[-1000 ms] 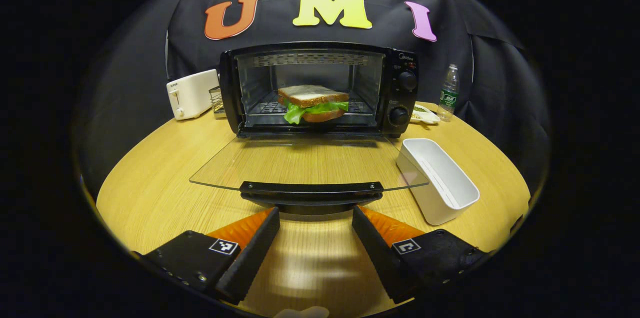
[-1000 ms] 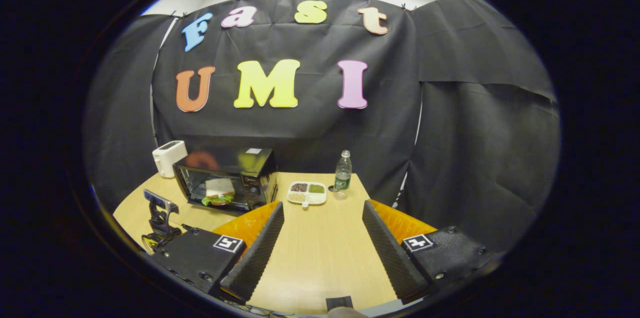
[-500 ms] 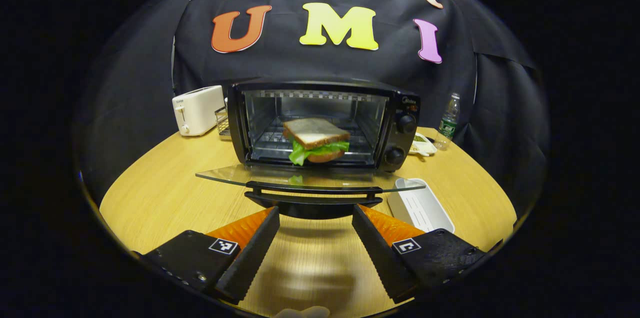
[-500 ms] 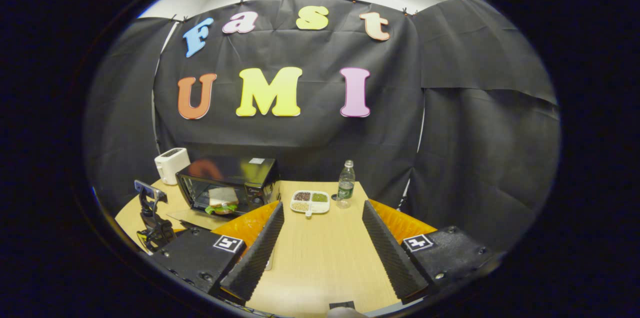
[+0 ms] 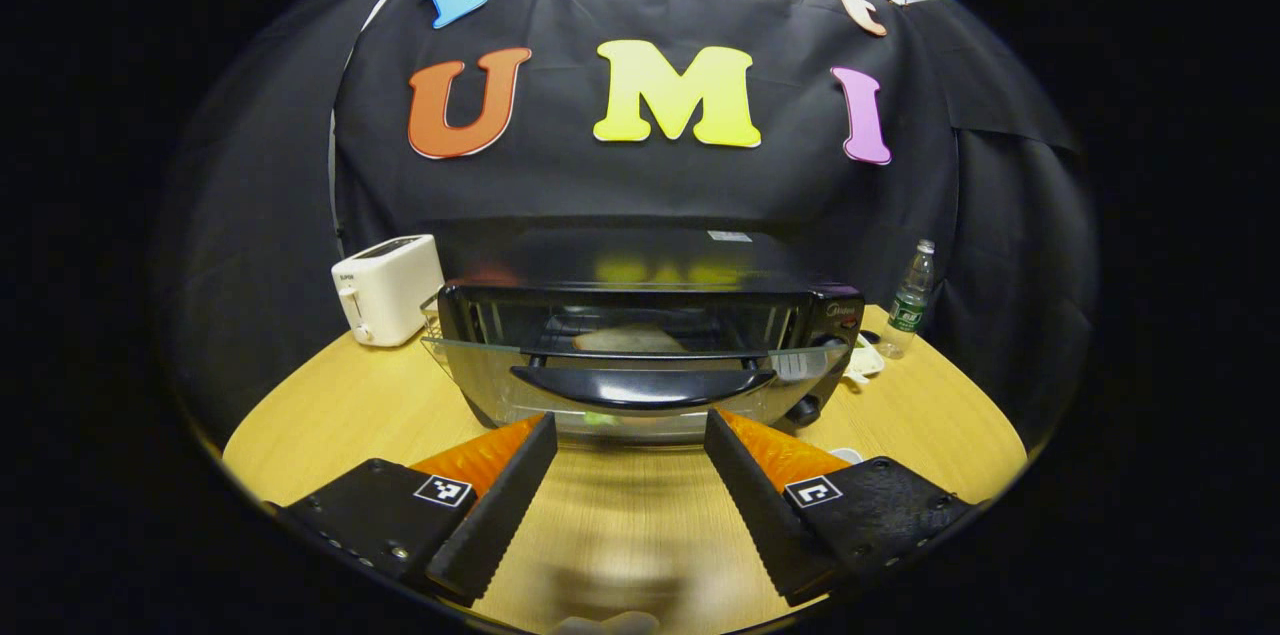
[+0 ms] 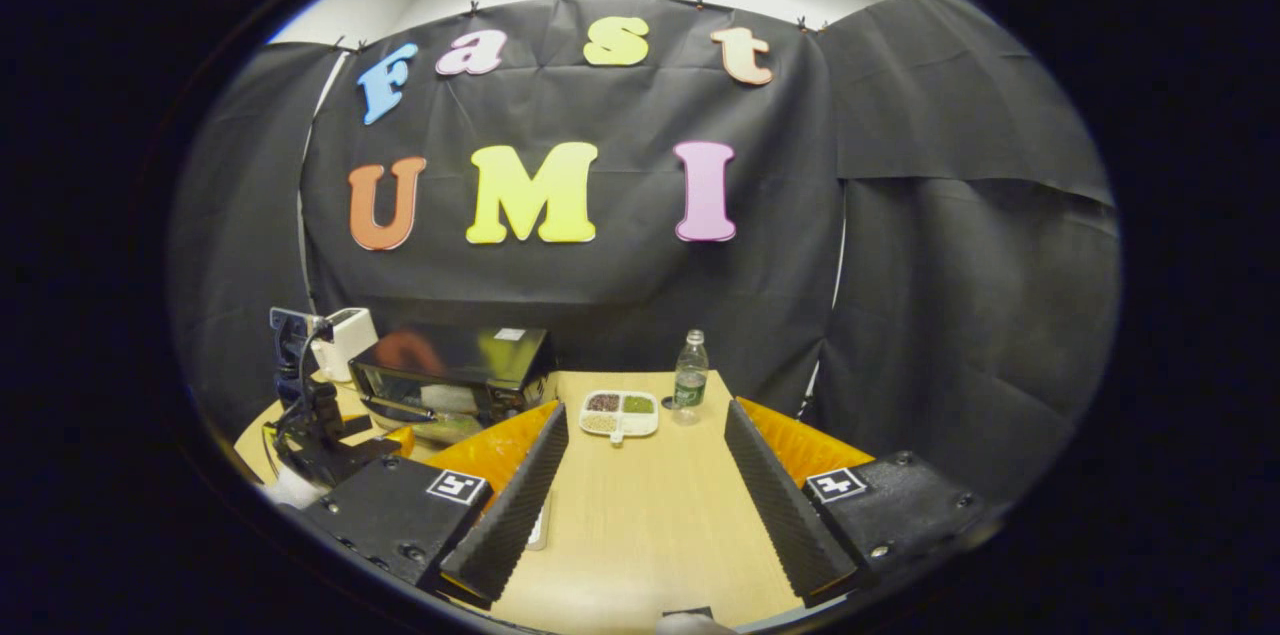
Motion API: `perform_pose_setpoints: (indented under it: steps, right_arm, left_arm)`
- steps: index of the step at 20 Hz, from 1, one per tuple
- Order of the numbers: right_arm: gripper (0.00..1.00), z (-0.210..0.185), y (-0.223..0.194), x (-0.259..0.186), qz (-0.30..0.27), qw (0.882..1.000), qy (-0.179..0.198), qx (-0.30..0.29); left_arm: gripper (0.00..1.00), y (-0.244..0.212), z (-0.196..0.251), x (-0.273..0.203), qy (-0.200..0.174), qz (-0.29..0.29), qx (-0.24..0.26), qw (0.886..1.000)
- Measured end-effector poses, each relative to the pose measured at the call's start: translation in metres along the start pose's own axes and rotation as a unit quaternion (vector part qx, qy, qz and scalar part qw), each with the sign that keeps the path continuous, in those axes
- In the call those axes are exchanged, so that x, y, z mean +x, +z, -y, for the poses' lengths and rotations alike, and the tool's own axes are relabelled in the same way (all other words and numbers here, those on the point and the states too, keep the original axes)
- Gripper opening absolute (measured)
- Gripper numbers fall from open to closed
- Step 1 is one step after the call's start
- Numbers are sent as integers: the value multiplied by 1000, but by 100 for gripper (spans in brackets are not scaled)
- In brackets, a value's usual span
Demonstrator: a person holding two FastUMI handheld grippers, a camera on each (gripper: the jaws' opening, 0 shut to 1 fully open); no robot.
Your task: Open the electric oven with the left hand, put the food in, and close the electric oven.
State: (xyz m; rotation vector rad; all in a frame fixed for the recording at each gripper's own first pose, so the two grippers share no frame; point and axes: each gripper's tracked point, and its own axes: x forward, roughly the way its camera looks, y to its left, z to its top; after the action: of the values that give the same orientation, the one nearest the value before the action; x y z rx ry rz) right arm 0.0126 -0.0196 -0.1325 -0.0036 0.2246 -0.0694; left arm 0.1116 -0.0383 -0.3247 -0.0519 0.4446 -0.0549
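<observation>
While its fingers stand apart with nothing between them, the left gripper (image 5: 628, 435) sits just under the door handle (image 5: 642, 385). The glass door (image 5: 640, 355) is tilted, partly raised, on the oven (image 5: 640, 315) at the table's (image 5: 330, 405) far edge. The sandwich (image 5: 628, 340) lies dimly inside. The right gripper (image 6: 645, 435) is spread open over bare table, and beyond it stand a dish (image 6: 620, 412) and bottle (image 6: 689, 377).

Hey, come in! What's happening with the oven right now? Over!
Left gripper open, under door handle. Oven door partly shut, sandwich inside. Right gripper open, idle.
</observation>
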Motion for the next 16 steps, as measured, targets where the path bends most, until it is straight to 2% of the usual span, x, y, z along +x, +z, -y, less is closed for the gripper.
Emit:
perform_pose_setpoints:
  steps: [8, 9, 16]
  right_arm:
    - [100, -7, 14, -2, 11, 1000, 4, -2]
    - [98, -10, 18, -4, 15, 1000, 6, -1]
    - [97, -31, 48, -15, 44, 999, 20, -3]
  left_arm:
    - [98, 15, -3, -24, -5, 15, 22, 1000]
    - [98, 20, -4, -32, -4, 17, 27, 999]
    - [97, 105, -12, -110, -2, 91, 27, 995]
